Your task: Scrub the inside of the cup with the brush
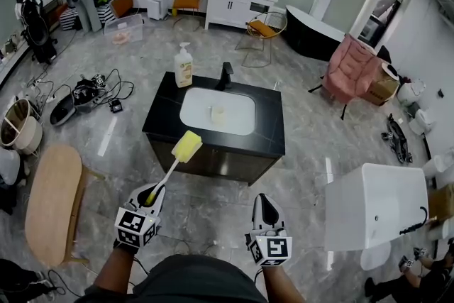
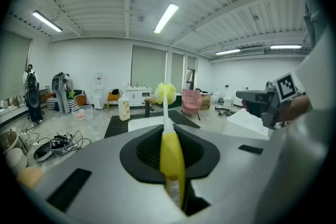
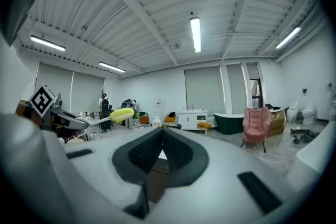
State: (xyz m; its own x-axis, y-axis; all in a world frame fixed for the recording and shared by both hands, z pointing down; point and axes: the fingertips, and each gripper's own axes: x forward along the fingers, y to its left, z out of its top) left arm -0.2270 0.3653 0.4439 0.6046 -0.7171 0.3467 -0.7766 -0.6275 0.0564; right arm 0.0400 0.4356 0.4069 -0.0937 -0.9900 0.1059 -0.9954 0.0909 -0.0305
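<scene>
Left tool (image 1: 150, 196): jaws clamped on the yellow handle of the brush (image 1: 171, 169); white stem and yellow sponge head angled ahead and slightly right of it.
Right tool (image 1: 266, 208): jaws pressed together, nothing between them; beside the left tool on its right, apart from it.
Cup (image 1: 218, 115): inside the white sink (image 1: 198, 120), well ahead of both tools, beyond the brush head.
Worktop (image 1: 269, 135): black, ahead of both tools; soap bottle (image 1: 184, 66) at its far left, dark faucet (image 1: 225, 76) behind the sink.
</scene>
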